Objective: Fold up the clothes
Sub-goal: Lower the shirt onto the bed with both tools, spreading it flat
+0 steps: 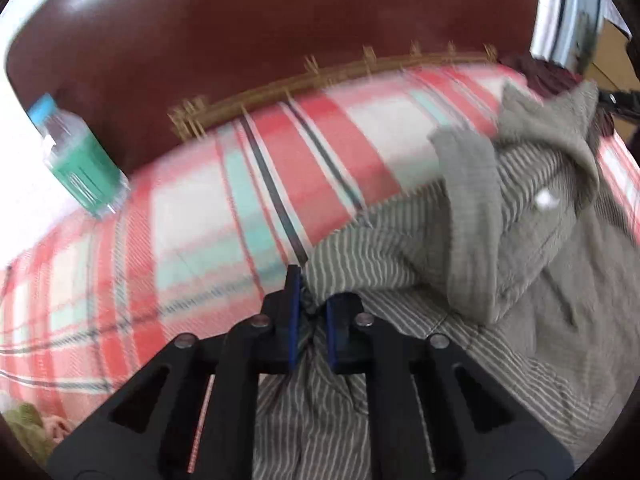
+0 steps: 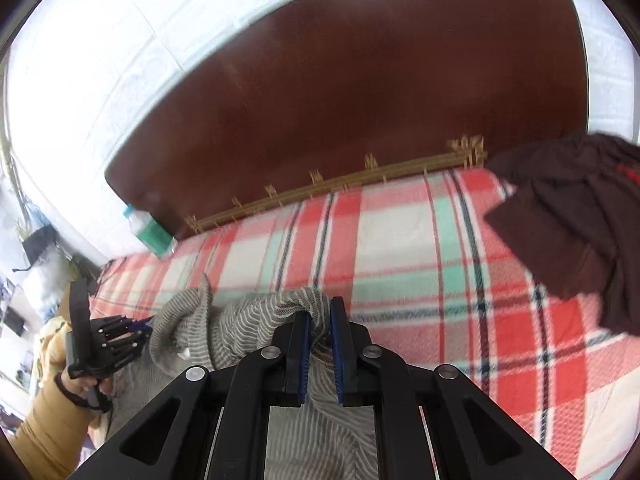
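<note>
A grey striped garment (image 1: 400,248) lies crumpled on the plaid blanket (image 1: 200,220) of a bed, with a plain grey cuff or collar folded over it. My left gripper (image 1: 316,292) is shut on a bunched edge of this cloth, which is pinched between the blue pads. In the right wrist view my right gripper (image 2: 320,312) is shut on another part of the striped garment (image 2: 256,312), lifted slightly off the blanket (image 2: 420,248). The left gripper (image 2: 146,326) also shows at the far left there, held by a hand in a yellow sleeve.
A dark brown headboard (image 2: 380,80) stands behind the bed, with a bamboo mat edge (image 2: 340,184) along it. A plastic bottle (image 1: 76,152) with a green label leans at the far left corner. A dark brown garment (image 2: 572,224) lies on the blanket to the right.
</note>
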Available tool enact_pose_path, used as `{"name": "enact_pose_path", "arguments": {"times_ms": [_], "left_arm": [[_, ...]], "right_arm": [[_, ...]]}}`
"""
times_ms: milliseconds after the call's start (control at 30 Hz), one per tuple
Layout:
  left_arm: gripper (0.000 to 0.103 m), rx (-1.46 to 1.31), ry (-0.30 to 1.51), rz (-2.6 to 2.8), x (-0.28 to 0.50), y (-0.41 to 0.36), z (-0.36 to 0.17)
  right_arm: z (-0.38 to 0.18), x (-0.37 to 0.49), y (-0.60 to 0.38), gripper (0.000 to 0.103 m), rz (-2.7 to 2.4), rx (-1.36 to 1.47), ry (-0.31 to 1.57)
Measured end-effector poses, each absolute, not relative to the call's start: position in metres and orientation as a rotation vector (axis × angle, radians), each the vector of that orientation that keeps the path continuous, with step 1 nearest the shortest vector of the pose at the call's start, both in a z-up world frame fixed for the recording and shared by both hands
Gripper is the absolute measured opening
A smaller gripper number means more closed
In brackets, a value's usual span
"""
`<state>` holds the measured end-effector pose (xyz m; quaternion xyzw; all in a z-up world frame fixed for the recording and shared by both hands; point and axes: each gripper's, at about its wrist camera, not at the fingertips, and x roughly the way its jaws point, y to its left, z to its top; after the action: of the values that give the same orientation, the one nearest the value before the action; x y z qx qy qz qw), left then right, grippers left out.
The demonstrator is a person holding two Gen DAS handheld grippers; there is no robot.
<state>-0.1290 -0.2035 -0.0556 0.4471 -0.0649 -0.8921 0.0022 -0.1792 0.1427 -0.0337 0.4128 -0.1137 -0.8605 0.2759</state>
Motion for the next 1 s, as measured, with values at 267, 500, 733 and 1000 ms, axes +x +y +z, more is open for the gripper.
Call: {"name": "enact_pose_path", "arguments": {"times_ms": [267, 500, 733, 1000], "left_arm": [[0.013, 1.175, -0.283, -2.697, -0.185, -0.199, 0.002], [0.038, 1.337, -0.176, -2.586, -0.177, -0.204, -0.047], [0.070, 1.343, 0.118, -2.755, -0.062, -0.213, -0.017], [0.074, 1.596, 0.256, -2.985, 0.084, -0.144, -0.033]], "right_arm": [[-0.016, -0.219, 0.132, 0.010, -2.443, 1.035, -0.324], [-0.070, -0.226, 0.121, 0.037, -2.385, 1.265, -0.195], [-0.050, -0.130, 0.173, 0.062, -2.258, 1.136, -0.185], [-0.075, 0.015, 0.197, 0.068, -2.062, 1.176, -0.164]]}}
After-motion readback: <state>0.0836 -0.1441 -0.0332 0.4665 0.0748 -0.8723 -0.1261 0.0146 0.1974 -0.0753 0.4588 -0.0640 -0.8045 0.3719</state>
